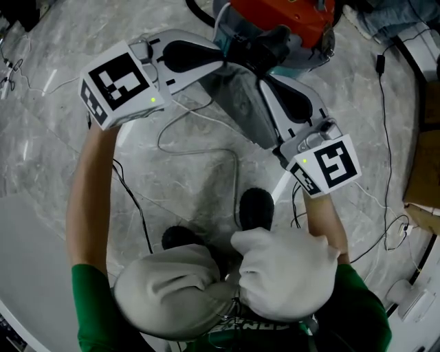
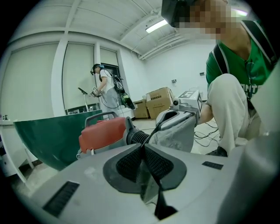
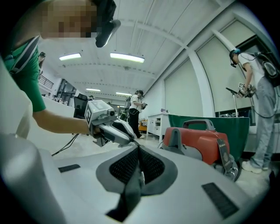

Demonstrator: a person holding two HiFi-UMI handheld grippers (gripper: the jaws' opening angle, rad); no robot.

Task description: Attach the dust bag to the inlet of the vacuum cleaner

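Now the dust bag (image 1: 240, 110) hangs by the vacuum cleaner (image 1: 289, 17), top centre.
Left gripper (image 1: 218, 63) and right gripper (image 1: 263, 81) pinch its upper edge; light, limp cloth, I judge, best held near its mouth.

Head down; tool views, seemingly level, share vacuum (image 2: 103, 133).

Two grippers: left gripper (image 1: 221, 63), right gripper (image 1: 263, 82). Two marker cubes: a left cube (image 1: 122, 82) and a right cube (image 1: 330, 165). One vacuum (image 1: 289, 17). One bag (image 1: 237, 103). Two black shoes (image 1: 256, 206). One green panel (image 2: 48, 140). At least two boxes (image 2: 159, 95) by the far wall. Two bystanders (image 3: 138, 103) in the right gripper view, one in the left gripper view. One white table (image 3: 157, 122).
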